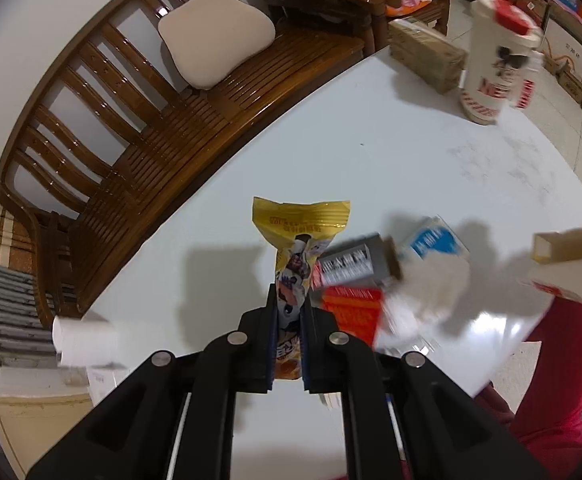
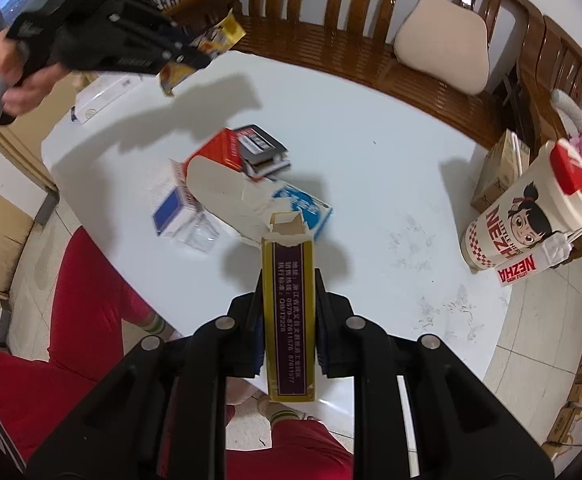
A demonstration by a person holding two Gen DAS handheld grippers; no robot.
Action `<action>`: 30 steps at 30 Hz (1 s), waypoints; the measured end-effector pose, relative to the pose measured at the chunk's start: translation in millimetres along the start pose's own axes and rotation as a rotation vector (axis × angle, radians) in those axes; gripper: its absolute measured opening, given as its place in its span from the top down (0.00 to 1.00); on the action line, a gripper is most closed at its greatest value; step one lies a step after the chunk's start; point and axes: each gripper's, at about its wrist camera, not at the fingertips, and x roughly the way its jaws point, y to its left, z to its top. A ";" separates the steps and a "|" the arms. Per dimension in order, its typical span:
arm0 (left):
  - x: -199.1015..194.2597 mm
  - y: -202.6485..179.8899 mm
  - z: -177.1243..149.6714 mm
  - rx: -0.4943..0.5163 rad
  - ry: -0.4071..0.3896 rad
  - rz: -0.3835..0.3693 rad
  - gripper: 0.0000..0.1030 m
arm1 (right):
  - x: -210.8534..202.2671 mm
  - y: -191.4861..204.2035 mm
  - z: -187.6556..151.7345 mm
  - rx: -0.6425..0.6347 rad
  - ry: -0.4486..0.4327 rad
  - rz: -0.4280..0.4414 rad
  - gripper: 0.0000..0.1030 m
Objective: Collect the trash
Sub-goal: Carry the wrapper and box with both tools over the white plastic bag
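My left gripper [image 1: 290,300] is shut on a yellow snack wrapper [image 1: 297,240] and holds it above the white table [image 1: 371,152]; it also shows in the right wrist view [image 2: 187,58] at upper left. My right gripper [image 2: 289,284] is shut on a torn yellow and purple carton [image 2: 289,312] above the table's near edge; the carton shows in the left wrist view [image 1: 563,264] at right. A pile of trash lies on the table: a red box [image 2: 219,150], a grey box [image 2: 263,146], a blue and white box [image 2: 303,210], and a blue pack [image 2: 173,204].
A large white Nezha cup [image 2: 527,216] with a red lid stands at the table's right edge. A wooden bench [image 2: 371,40] with a beige cushion [image 2: 443,48] curves behind the table. Cardboard boxes [image 2: 499,168] sit on the floor. My red-clad legs [image 2: 83,312] are beside the table.
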 end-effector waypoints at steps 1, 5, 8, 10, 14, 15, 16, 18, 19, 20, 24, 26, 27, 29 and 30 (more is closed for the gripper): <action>-8.5 -4.6 -8.0 -0.003 -0.006 -0.005 0.91 | -5.2 6.6 -0.7 -0.007 -0.008 0.001 0.81; -29.1 -18.6 -35.1 -0.003 -0.026 0.002 0.91 | -20.5 31.2 -3.4 -0.036 -0.041 -0.001 0.81; -39.9 -27.9 -57.7 -0.019 -0.035 -0.001 0.91 | -31.6 48.6 -8.5 -0.059 -0.065 0.000 0.81; -46.5 -35.4 -75.2 -0.028 -0.044 -0.001 0.91 | -37.8 59.3 -14.5 -0.070 -0.075 0.004 0.81; -54.1 -48.7 -106.8 -0.042 -0.052 -0.021 0.91 | -44.6 75.5 -27.1 -0.093 -0.085 0.002 0.81; -55.6 -53.4 -114.6 -0.045 -0.055 -0.028 0.91 | -45.9 80.2 -31.4 -0.098 -0.085 0.004 0.81; -57.0 -57.0 -120.3 -0.046 -0.059 -0.035 0.91 | -46.6 83.1 -34.3 -0.102 -0.086 0.003 0.81; -60.4 -66.4 -133.1 -0.054 -0.068 -0.045 0.91 | -47.2 88.6 -40.4 -0.109 -0.085 0.001 0.81; -62.1 -69.7 -138.8 -0.058 -0.073 -0.047 0.91 | -47.2 92.0 -44.2 -0.111 -0.082 0.004 0.81; -64.0 -72.7 -144.3 -0.065 -0.077 -0.051 0.91 | -46.9 95.5 -48.0 -0.115 -0.079 0.007 0.81; -66.8 -81.9 -163.7 -0.075 -0.084 -0.068 0.91 | -46.8 110.6 -60.8 -0.132 -0.077 0.009 0.81; -66.2 -87.3 -173.0 -0.080 -0.086 -0.072 0.91 | -45.5 116.5 -64.8 -0.136 -0.073 0.014 0.81; -65.5 -89.6 -176.6 -0.083 -0.087 -0.081 0.91 | -44.2 120.0 -67.6 -0.138 -0.071 0.015 0.81; -63.1 -93.7 -184.0 -0.093 -0.087 -0.092 0.91 | -39.3 127.7 -73.5 -0.150 -0.062 0.017 0.81; -61.4 -96.2 -187.0 -0.093 -0.086 -0.095 0.91 | -37.7 129.9 -75.8 -0.151 -0.059 0.019 0.81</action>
